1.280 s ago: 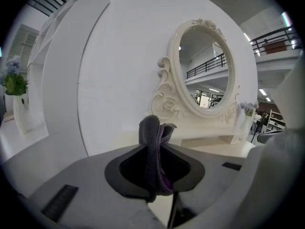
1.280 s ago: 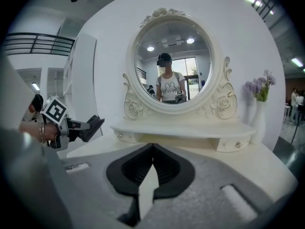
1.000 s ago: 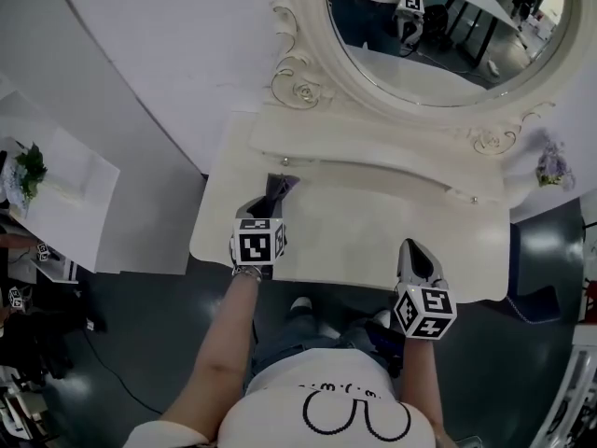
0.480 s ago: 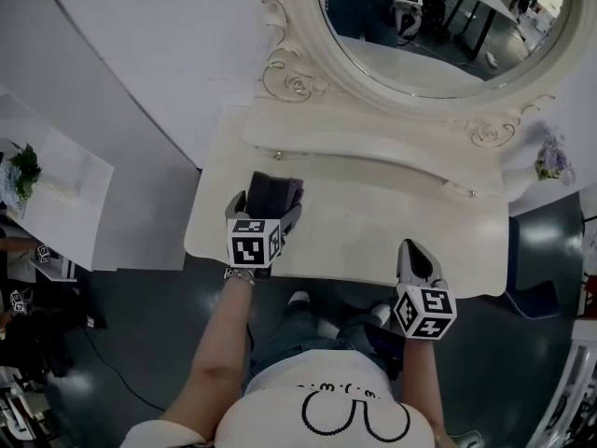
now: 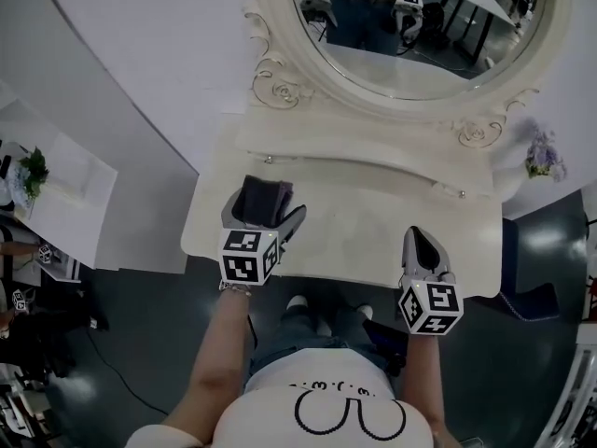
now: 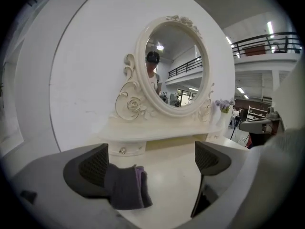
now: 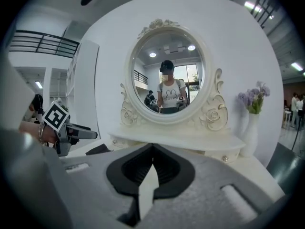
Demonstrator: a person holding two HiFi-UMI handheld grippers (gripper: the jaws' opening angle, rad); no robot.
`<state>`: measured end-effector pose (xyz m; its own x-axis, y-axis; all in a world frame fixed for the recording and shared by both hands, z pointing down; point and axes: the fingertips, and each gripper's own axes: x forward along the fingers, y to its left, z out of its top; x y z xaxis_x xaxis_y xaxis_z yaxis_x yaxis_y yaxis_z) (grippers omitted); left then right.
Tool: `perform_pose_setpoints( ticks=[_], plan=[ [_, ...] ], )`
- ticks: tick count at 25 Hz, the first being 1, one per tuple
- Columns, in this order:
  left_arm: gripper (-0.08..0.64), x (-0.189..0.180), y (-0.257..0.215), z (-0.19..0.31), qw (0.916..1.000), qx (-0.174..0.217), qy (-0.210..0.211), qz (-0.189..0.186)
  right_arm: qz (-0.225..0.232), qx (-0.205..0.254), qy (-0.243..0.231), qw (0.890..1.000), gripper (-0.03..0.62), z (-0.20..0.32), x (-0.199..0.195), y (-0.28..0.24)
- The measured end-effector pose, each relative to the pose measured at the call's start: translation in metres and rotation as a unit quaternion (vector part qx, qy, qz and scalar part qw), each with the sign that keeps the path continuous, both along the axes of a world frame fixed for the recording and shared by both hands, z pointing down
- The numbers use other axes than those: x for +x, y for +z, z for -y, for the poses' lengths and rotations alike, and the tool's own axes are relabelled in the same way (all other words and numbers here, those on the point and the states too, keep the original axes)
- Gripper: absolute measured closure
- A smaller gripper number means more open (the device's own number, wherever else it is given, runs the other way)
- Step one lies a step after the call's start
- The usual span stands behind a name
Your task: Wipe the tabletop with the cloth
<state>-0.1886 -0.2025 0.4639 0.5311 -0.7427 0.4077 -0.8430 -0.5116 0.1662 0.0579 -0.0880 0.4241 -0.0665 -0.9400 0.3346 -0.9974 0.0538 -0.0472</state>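
On the white desk (image 5: 373, 213) the cloth (image 5: 264, 194) is seen between the left gripper's (image 5: 267, 207) wide, just-opened jaws — beside the left one, ungripped.

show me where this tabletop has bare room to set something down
Bare: mid tabletop, between the cloth and the right claw, back to the drawer shelf. Crowded: the left front, where the cloth sits between the just-opened jaws of the left claw.
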Motion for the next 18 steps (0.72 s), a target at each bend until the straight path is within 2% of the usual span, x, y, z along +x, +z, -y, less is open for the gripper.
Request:
perform_pose_setpoints(
  ticks=[3,7,13,16,17,18],
  plan=[
    [0.005,0.018,-0.04,-0.01,0.9984,0.051,0.015,-0.021,-0.008,0.028,-0.01,1.0,0.595,0.0,0.007,-0.025],
    [0.005,0.044,-0.089,-0.025,0.9914,0.12,0.03,-0.044,-0.03,0.07,-0.028,0.997,0.595,-0.002,0.017,-0.062],
    [0.008,0.084,-0.136,-0.046,0.9783,0.202,0.038,-0.025,-0.068,0.138,-0.054,0.987,0.595,-0.012,0.037,-0.121],
    [0.016,0.098,-0.154,-0.059,0.9717,0.233,0.03,-0.028,-0.079,0.16,-0.06,0.982,0.595,-0.021,0.051,-0.138],
    [0.1,0.098,-0.161,-0.064,0.9698,0.241,0.019,-0.029,-0.079,0.164,-0.06,0.981,0.595,-0.025,0.056,-0.141],
    [0.344,0.097,-0.168,-0.068,0.9673,0.252,0.003,-0.033,-0.078,0.168,-0.06,0.981,0.595,-0.027,0.062,-0.144]
  ],
)
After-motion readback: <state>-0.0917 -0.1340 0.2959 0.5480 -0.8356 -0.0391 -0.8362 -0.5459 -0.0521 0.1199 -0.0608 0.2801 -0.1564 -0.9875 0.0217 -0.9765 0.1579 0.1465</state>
